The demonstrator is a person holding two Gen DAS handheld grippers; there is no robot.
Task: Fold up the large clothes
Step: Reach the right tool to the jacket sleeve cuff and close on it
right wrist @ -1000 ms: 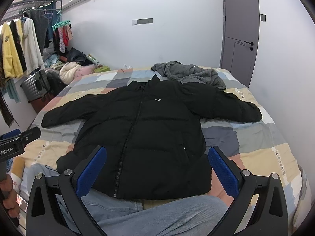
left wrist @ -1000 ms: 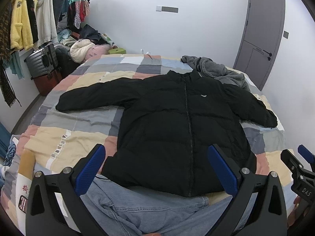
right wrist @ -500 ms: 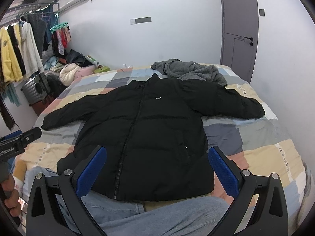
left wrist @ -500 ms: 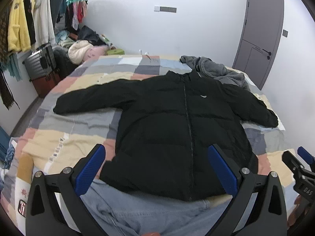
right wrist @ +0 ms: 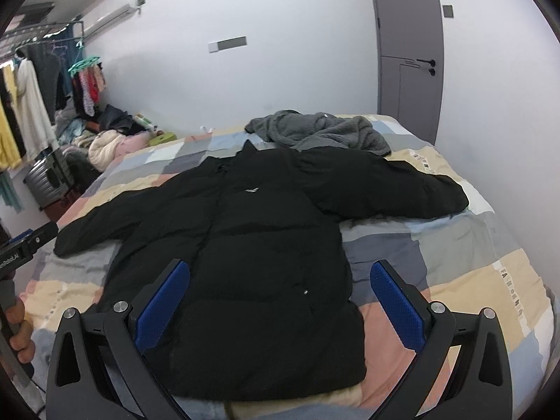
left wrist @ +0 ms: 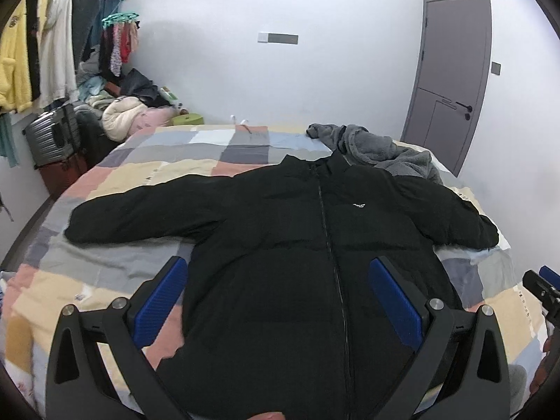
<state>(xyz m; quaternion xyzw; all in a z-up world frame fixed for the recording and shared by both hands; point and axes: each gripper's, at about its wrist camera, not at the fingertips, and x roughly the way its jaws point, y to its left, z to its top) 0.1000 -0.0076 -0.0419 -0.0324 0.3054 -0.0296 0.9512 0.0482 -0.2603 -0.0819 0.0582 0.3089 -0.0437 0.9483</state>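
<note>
Both grippers, left [left wrist: 278, 281] and right [right wrist: 280, 281], hang with jaws wide apart over the jacket [left wrist: 308, 245] (zipped, sleeves spread), its hem between each pair's pads.

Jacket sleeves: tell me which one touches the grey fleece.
The sleeve on the door side; the grey fleece overlaps its shoulder. The other sleeve lies alone.

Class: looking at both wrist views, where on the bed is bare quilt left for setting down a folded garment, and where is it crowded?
Bare quilt lies right of the black jacket, below its sleeve; another patch lies beneath the other sleeve. The head end is crowded: grey fleece touches the collar.
</note>
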